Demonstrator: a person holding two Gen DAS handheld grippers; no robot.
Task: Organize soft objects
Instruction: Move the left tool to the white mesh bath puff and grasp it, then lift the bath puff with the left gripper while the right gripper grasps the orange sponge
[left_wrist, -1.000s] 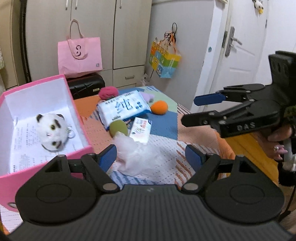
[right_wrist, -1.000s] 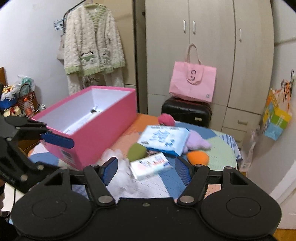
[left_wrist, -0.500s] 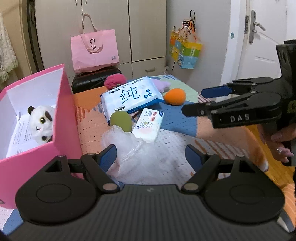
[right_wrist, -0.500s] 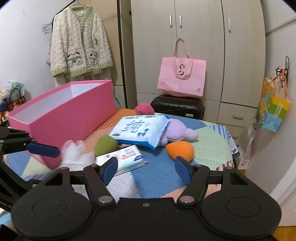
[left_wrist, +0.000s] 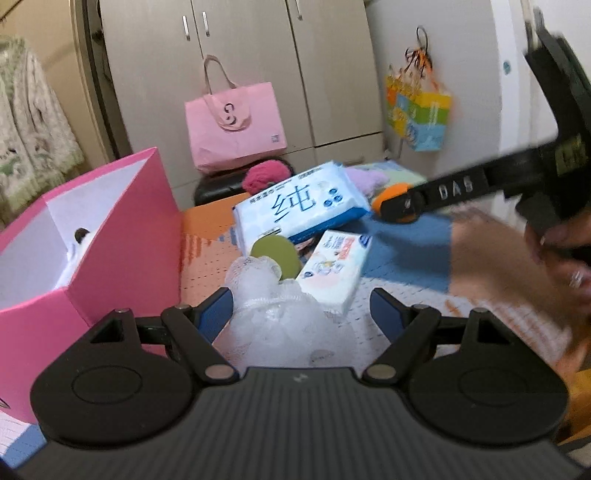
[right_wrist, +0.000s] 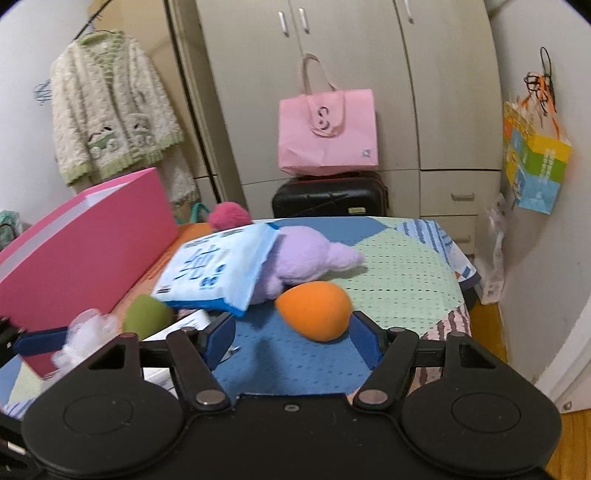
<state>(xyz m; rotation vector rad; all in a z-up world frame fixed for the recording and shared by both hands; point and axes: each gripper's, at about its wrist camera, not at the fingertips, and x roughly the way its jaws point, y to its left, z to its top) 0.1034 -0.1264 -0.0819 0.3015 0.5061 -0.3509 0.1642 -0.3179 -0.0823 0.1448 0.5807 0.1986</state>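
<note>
Both grippers are hanging open, holding nothing: left gripper (left_wrist: 301, 308) is straddling the white mesh pouf (left_wrist: 280, 314), right gripper (right_wrist: 291, 332) is framing the orange sponge (right_wrist: 314, 308).

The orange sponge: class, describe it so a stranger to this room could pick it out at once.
Find the pink box on the patchwork table; right of it lies a blue wipes pack over a lilac plush. In front of the plush sits the orange sponge, egg-shaped, smooth, the only orange item.

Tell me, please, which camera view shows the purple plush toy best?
The right wrist view: the purple plush toy lies mostly exposed beside the large blue tissue pack. The left wrist view shows only a sliver behind that pack.
</note>
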